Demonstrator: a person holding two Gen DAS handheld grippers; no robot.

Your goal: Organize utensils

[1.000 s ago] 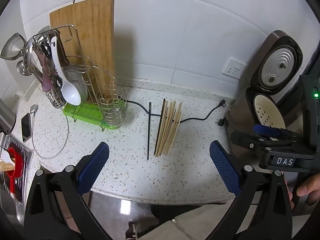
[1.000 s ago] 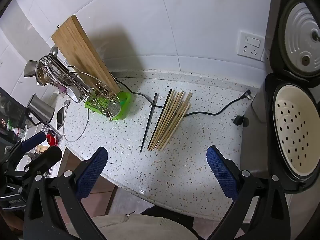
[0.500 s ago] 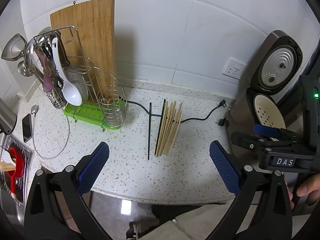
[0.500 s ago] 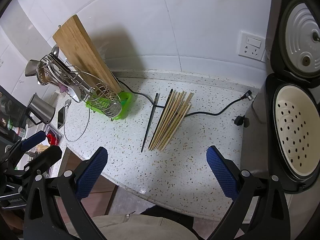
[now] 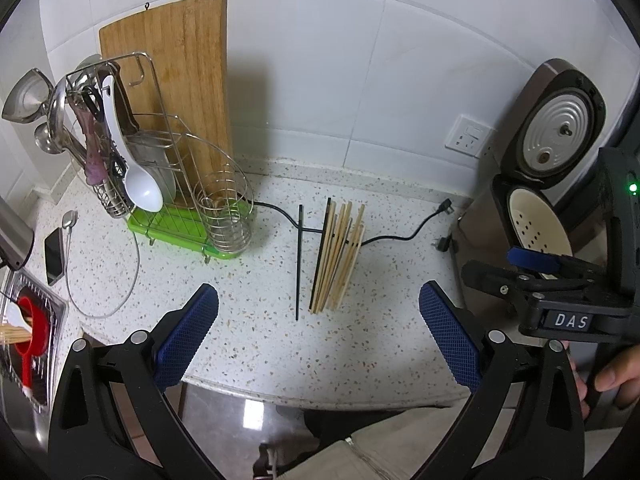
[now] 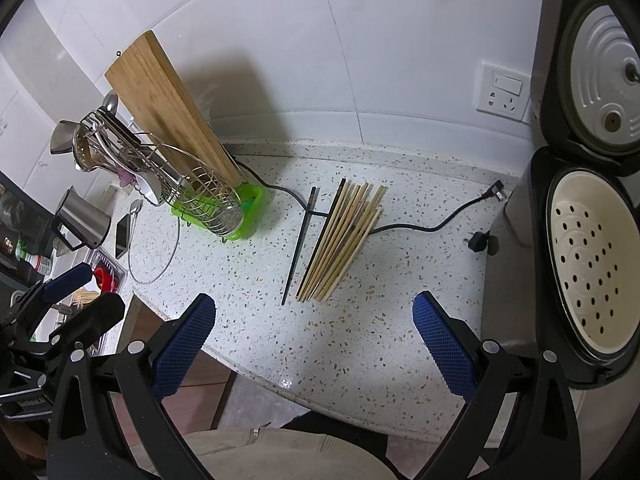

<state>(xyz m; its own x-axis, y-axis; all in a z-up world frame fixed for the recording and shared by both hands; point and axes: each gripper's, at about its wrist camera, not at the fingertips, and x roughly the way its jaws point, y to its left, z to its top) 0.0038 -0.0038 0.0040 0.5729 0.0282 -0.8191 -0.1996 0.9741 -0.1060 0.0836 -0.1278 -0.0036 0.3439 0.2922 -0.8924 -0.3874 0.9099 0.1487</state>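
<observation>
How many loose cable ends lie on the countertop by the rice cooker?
2. An angled connector ends the black cord farther back; a pronged plug lies nearer, beside the rice cooker. Others may hide behind it.

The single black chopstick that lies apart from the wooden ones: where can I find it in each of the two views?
Left wrist view: the black chopstick lies near the picture's centre, just left of the wooden chopsticks.
Right wrist view: it lies slightly left of centre, slanted, again left of the bundle.
Shared landmark: the black cable running under both.
</observation>
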